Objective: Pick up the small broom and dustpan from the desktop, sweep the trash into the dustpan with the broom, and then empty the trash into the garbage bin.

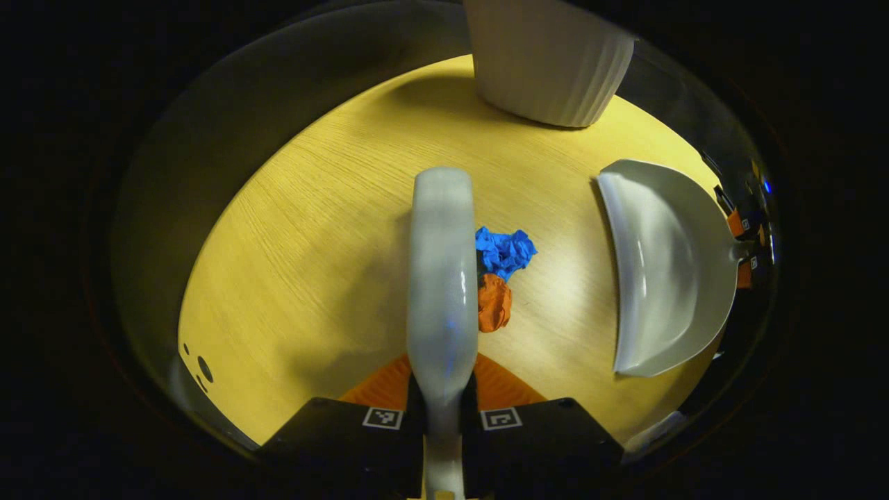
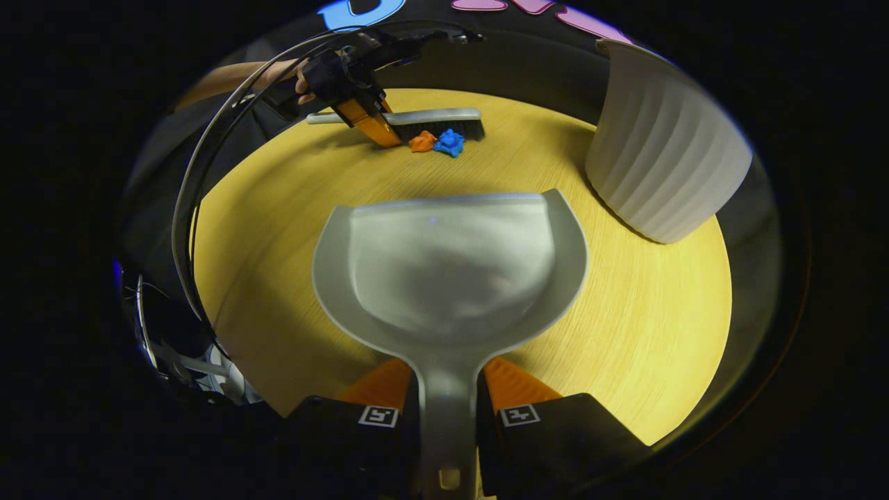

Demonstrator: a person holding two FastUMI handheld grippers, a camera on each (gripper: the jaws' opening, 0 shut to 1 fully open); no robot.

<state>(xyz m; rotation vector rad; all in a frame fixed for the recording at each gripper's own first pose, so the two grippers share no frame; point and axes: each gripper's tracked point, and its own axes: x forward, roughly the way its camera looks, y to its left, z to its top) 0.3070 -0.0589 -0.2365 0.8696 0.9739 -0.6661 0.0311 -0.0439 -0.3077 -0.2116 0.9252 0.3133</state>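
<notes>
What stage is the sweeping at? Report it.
Pickup looks done: left tool grips the broom, right tool the dustpan. Sweeping is in hand: bristles sit beside the blue scrap and orange scrap. The dustpan is empty; the bin awaits.

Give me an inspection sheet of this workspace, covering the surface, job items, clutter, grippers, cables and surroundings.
Surface: round yellow wood-grain table.
Job's things: broom lies beside the blue paper ball and orange paper ball; dustpan has its open edge facing them, pan looks empty; white ribbed bin stands on the table.
Clutter: nothing seen beyond the two paper balls.
Grippers: left hand-held gripper shut on the broom handle; right hand-held gripper shut on the dustpan handle.
Cables: a cable arcs from the left hand-held gripper past the table edge.
Surroundings: dark booth wall.
</notes>
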